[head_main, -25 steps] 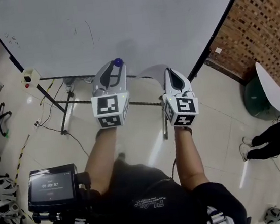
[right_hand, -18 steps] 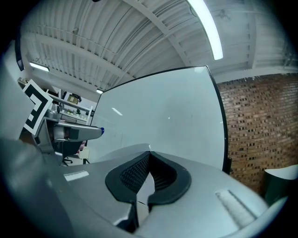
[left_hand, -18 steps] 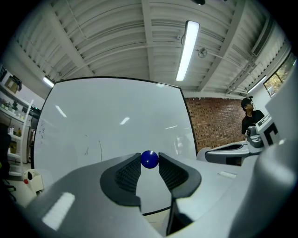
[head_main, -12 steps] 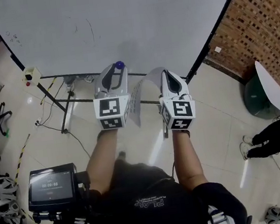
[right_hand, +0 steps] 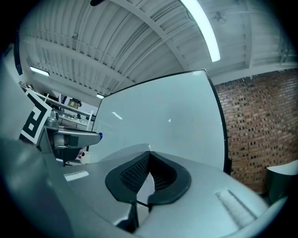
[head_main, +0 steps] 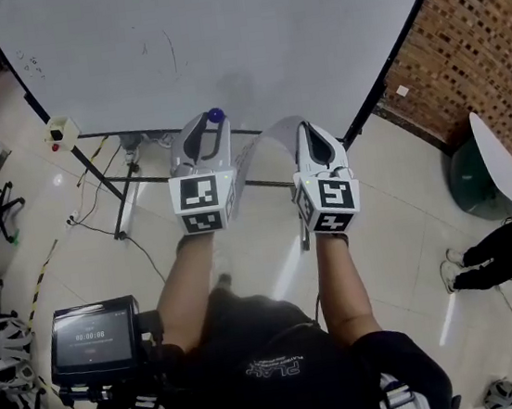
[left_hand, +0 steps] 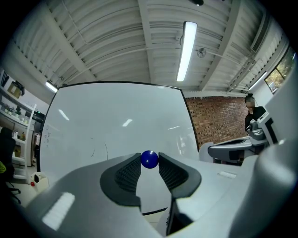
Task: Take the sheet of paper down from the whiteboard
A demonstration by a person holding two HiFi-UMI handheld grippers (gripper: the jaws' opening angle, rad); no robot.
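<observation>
the thin white sheet of paper (head_main: 274, 131) is off the large white black-framed whiteboard (head_main: 215, 36) and hangs in the air before the board's lower edge, between the two grippers. the right gripper (head_main: 304, 129) is clenched on one edge of it, jaws pressed together with only the sheet between them, as the right gripper view shows. the left gripper (head_main: 212, 123) is grasping the small round blue magnet (head_main: 216, 115) at its very tips, its jaws kept apart only by the ball. over the last second neither grip has changed, and both hands have shifted only a little in front of the board. what has changed is the loose part of the sheet: it was curled up beside the right gripper's tip, then swung down and hung long between the two grippers. now it has drawn up again into a curve, its far end partly hidden behind the left gripper. that free swing suggests nothing pins the paper to the board any more. so the taking down looks done; what is left, i judge, is finding a place for sheet and magnet. the risk is a crease at the pinched edge.
</observation>
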